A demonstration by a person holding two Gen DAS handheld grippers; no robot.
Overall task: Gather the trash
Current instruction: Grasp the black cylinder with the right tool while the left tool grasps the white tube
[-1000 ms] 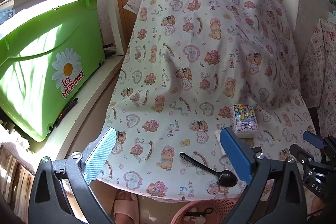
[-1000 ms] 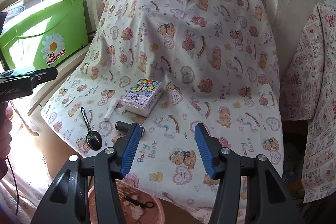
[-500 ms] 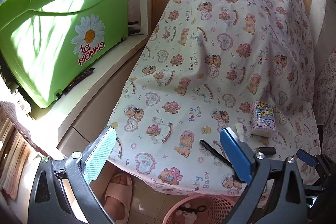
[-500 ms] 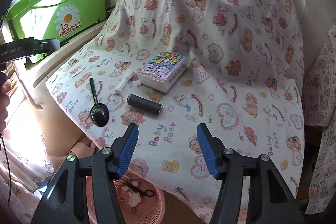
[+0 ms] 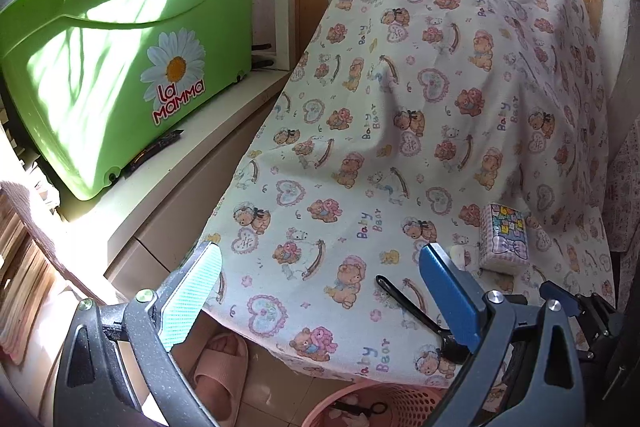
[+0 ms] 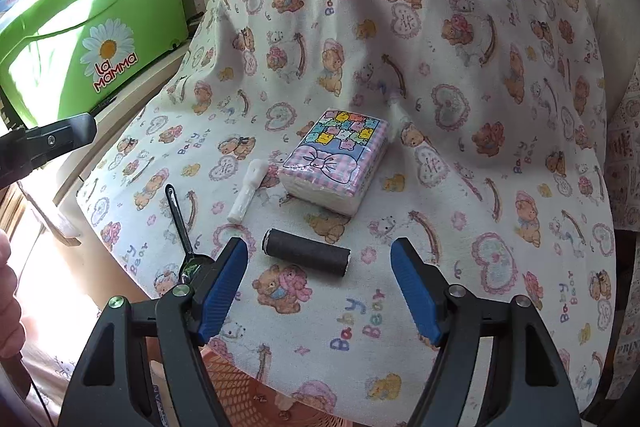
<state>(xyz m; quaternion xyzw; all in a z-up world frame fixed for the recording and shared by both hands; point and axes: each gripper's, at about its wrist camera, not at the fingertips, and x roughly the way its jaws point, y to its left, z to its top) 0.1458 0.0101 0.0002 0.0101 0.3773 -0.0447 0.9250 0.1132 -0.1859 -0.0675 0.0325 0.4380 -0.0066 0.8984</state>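
The right tongs (image 6: 319,269) have come forward and down toward the teddy-print cloth (image 6: 460,155), and their jaws have just been opening; they now stand wide, with nothing pressed between the pads. A second ago the black roll (image 6: 306,257) lay half hidden behind the left pad; now it lies in full view just ahead of the gap between the blue pads. The tissue pack (image 6: 336,161) and the white twist of paper (image 6: 248,189) sit closer in the right wrist view. The left tongs (image 5: 320,293) have rolled, so the green tub (image 5: 120,67) stands more upright in their view.
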